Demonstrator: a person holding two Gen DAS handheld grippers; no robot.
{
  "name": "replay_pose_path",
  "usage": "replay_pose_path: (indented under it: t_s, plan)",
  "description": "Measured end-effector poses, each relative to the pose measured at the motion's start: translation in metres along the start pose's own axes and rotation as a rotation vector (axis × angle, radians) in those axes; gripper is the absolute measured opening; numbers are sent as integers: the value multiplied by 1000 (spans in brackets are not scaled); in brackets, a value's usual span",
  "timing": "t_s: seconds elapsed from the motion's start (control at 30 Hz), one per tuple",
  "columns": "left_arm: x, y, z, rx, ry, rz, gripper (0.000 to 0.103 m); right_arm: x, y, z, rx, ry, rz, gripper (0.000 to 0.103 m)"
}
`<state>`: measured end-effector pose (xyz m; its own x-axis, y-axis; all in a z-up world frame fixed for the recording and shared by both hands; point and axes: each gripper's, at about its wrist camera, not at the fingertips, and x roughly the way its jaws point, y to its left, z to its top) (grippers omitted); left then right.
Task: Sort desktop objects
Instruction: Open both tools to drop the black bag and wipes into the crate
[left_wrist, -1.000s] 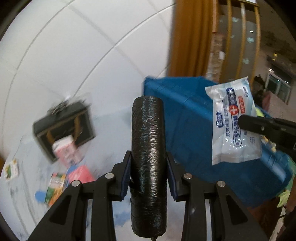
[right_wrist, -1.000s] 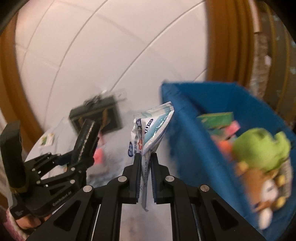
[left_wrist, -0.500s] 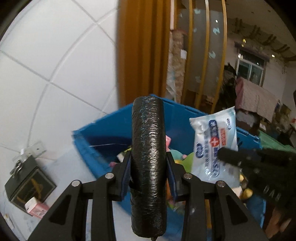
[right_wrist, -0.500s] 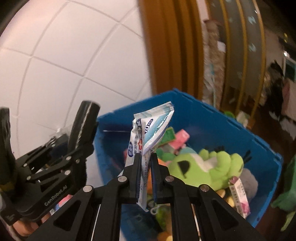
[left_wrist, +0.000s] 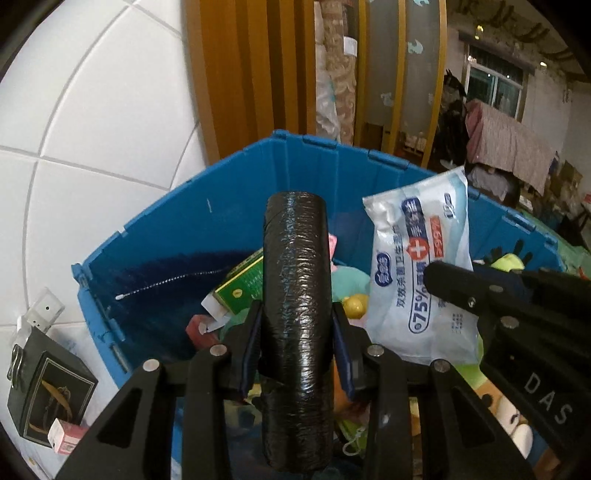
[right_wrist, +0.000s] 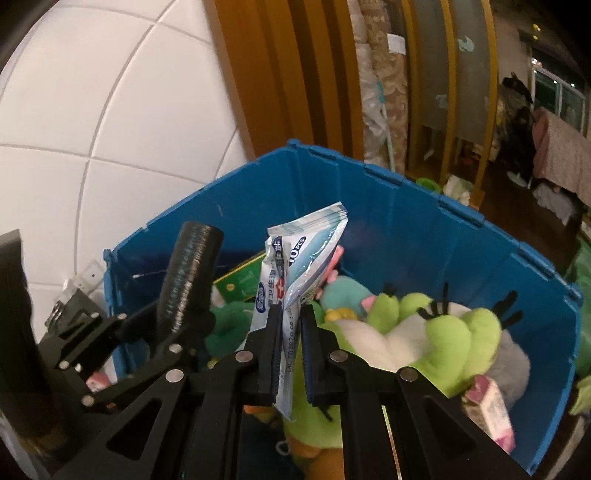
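Over blue bin — left jaws clamp black roll, right jaws pinch wipes pack.

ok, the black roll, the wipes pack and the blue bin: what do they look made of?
Black roll: thin glossy plastic film wound tight, judging by the fine wrinkles and sheen; probably bin bags.
Wipes pack: soft printed plastic pouch, shiny, creased, with a flat sealed top edge.
Blue bin: rigid moulded plastic, semi-matte, with ribbed panels and a notched rim.
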<state>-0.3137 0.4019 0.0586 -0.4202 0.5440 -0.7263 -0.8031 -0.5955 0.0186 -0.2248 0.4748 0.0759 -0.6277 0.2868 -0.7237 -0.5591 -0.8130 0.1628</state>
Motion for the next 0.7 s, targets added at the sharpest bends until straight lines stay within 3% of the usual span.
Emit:
replay_pose_path:
  t_s: [0.27,0.33,0.47,0.57,0.67,0.7]
  plan:
    - [23,8,-4,-7,56,18,34,25,7,3,-42,23,-70,10]
    - [20,9,-3,-5,38,23,35,31,6,4,-45,32,-77,11]
    - [19,6,0,9,40,45,51,34,5,2,-49,41,-93,12]
    - [19,3,0,15,37,51,53,33,6,1,-56,33,-110,12]
    - [17,2,-1,9,40,54,54,32,6,2,-61,29,-131,21]
    - [16,3,-2,7,41,52,54,32,6,3,-60,30,-135,29]
